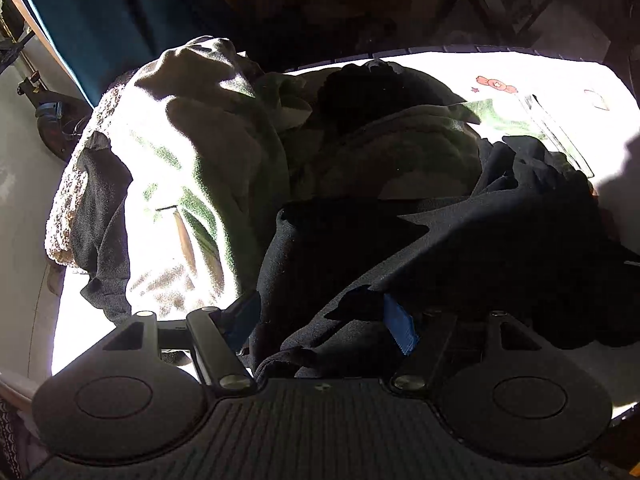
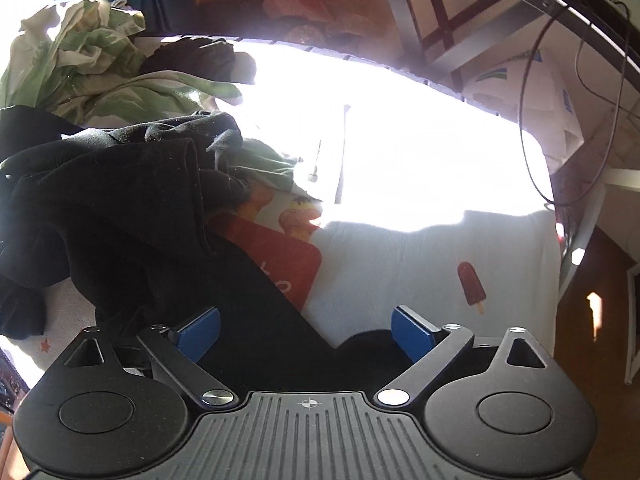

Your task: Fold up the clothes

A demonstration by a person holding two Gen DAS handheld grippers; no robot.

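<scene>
Both grippers, left (image 1: 320, 320) and right (image 2: 306, 332), spread apart over black garment (image 2: 120, 216) (green pile (image 2: 92, 64) at 10 o'clock).

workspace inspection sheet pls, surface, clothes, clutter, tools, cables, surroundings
surface: white printed cover with an ice-lolly picture and a red panel; far part washed out by sun.
job's things: black garment crumpled at the near edge, running between the fingers of both tools; green and white garments heaped beyond it; none looks folded.
clutter: knitted beige item at the heap's edge.
grippers: left tool has black cloth between its blue pads, grip unclear; right tool open, cloth lying between its fingers.
cables: black cable hanging past the far corner.
surroundings: teal curtain, white boxes.
</scene>
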